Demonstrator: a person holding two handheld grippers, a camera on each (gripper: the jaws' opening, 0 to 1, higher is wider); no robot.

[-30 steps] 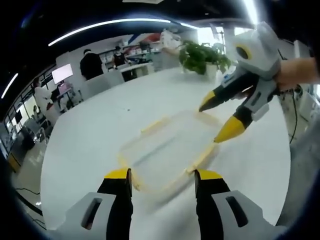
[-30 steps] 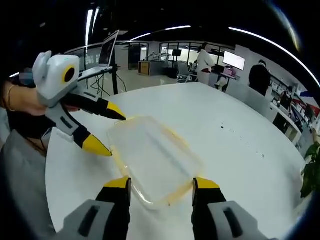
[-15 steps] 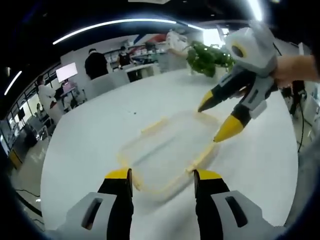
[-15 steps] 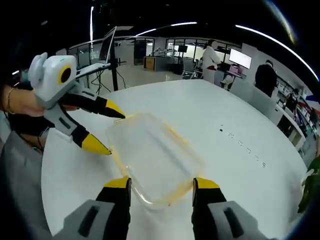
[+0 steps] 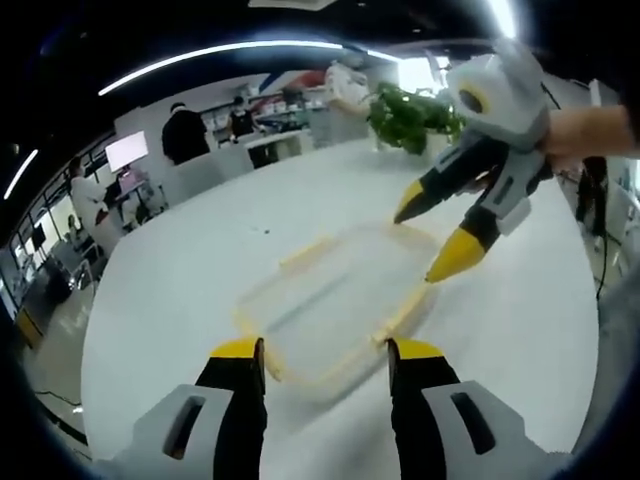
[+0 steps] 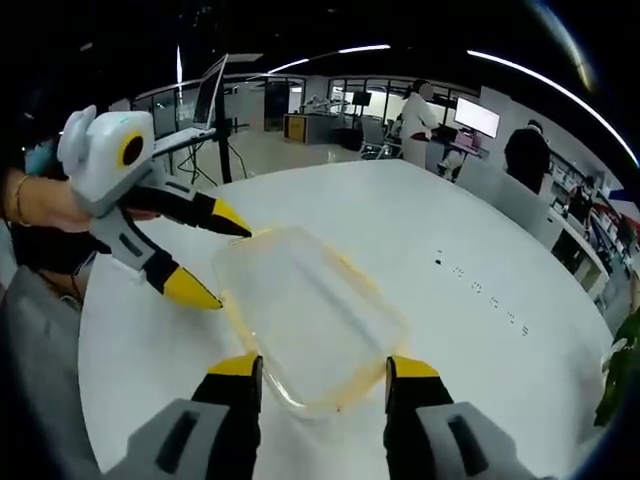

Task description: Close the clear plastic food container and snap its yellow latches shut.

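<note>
Left gripper view is showing the left gripper (image 5: 325, 350) hovering with its yellow-tipped jaws spread wide over the near end of a clear plastic food container (image 5: 335, 295), which is lying flat on a round white table (image 5: 180, 280). The right gripper (image 5: 440, 235), held in a hand (image 5: 590, 130), is poised at the container's far corner, jaws parted. No lettering is reading clearly on container or grippers. Right gripper view is showing yellow latches (image 6: 350, 275) edging the container. Beyond the table, an open office is stretching back, with a potted plant (image 5: 410, 115), a lit monitor (image 6: 472, 118), a laptop on a stand (image 6: 215, 100) and people (image 5: 185, 130) standing at desks.
</note>
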